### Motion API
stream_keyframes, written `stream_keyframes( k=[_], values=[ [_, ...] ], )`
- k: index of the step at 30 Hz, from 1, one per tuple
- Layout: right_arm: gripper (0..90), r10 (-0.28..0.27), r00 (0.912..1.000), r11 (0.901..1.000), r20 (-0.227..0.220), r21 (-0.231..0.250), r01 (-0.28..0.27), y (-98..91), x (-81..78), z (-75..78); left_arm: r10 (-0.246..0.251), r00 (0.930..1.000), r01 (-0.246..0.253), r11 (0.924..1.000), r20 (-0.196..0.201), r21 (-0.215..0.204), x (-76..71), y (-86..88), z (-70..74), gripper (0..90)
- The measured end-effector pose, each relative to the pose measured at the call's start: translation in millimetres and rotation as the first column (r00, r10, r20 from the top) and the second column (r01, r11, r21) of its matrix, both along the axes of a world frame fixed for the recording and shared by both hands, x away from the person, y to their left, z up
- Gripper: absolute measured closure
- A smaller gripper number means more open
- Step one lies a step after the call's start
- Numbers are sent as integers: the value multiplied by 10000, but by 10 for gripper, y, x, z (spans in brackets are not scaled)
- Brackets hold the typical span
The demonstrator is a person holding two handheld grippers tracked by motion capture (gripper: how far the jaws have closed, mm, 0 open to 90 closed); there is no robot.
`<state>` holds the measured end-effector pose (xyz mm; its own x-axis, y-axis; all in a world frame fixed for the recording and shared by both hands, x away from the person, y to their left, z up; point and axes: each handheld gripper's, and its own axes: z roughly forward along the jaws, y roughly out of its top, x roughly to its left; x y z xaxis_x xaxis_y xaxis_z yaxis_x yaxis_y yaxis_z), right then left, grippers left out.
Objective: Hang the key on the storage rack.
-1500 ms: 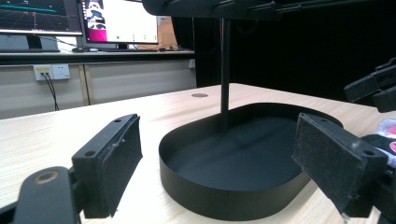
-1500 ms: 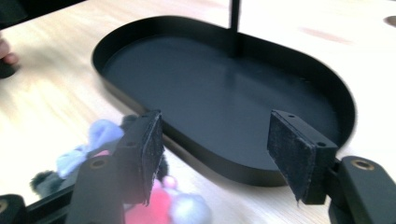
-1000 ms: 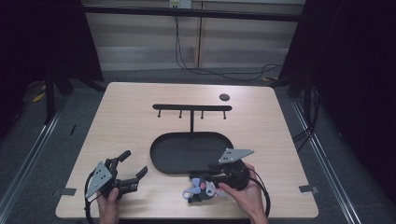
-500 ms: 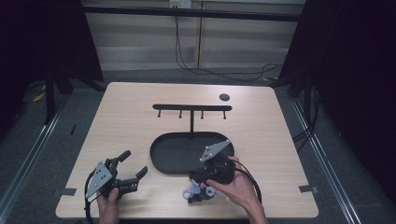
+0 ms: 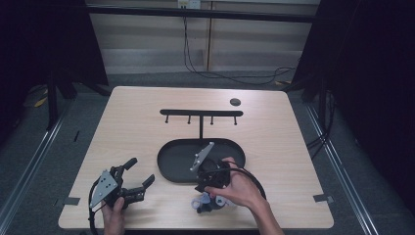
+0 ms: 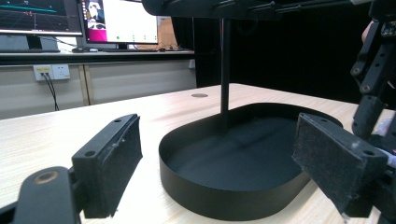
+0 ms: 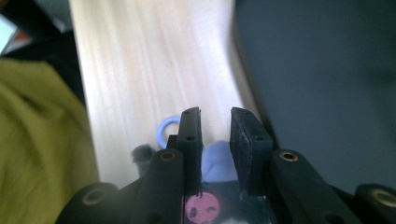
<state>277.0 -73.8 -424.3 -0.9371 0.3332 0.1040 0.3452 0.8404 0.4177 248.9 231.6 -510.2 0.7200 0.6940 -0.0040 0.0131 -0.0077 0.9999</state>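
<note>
The right gripper (image 7: 215, 116), its jaws just closing on the blue keychain (image 7: 215, 161), should grip it firmly before lifting toward the black rack (image 5: 201, 113), while the left gripper (image 5: 139, 176) rests open.

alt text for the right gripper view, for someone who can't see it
The right gripper points its two black jaws down at the wooden table, nearly closed around a small blue and pink keychain toy with a blue ring. The dark tray lies to the right, yellow-green cloth to the left.
</note>
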Motion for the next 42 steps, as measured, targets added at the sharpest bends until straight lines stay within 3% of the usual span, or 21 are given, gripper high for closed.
stream_keyframes(
  k=[5, 13, 17, 29, 32, 36, 42],
  values=[
    [717, 554, 9980, 9952, -315, -794, -577, 141, 29, -34, -1, 10000, 1, 10000, -4, 11, -1, 1, 0, 152],
    [707, 1356, 9869, 9789, -869, -1419, -1470, 293, 71, -134, -3, 10000, 3, 10000, -2, 18, 0, 2, 1, 152],
    [707, 1435, 9811, 9685, -1296, -1855, -1662, 374, 88, -209, 1, 10000, -1, 10000, 2, 1, 0, 0, 0, 152],
    [780, 1693, 9740, 9470, -1507, -2489, -2031, 454, 126, -364, -27, 10000, 27, 10000, 18, 23, 2, 1, 0, 152],
    [841, 1722, 9745, 9465, -1440, -2499, -2042, 459, 143, -377, -13, 10000, 13, 10000, 15, 36, 1, 3, 1, 152],
    [851, 1408, 9826, 9570, -1209, -2378, -1664, 437, 187, -349, 0, 10000, 0, 10000, 8, 5, 0, 0, 0, 152],
    [751, 1382, 9806, 9626, -1392, -2141, -1661, 385, 223, -333, -35, 10000, 35, 10000, 18, 40, 2, 3, 1, 152]
  ],
)
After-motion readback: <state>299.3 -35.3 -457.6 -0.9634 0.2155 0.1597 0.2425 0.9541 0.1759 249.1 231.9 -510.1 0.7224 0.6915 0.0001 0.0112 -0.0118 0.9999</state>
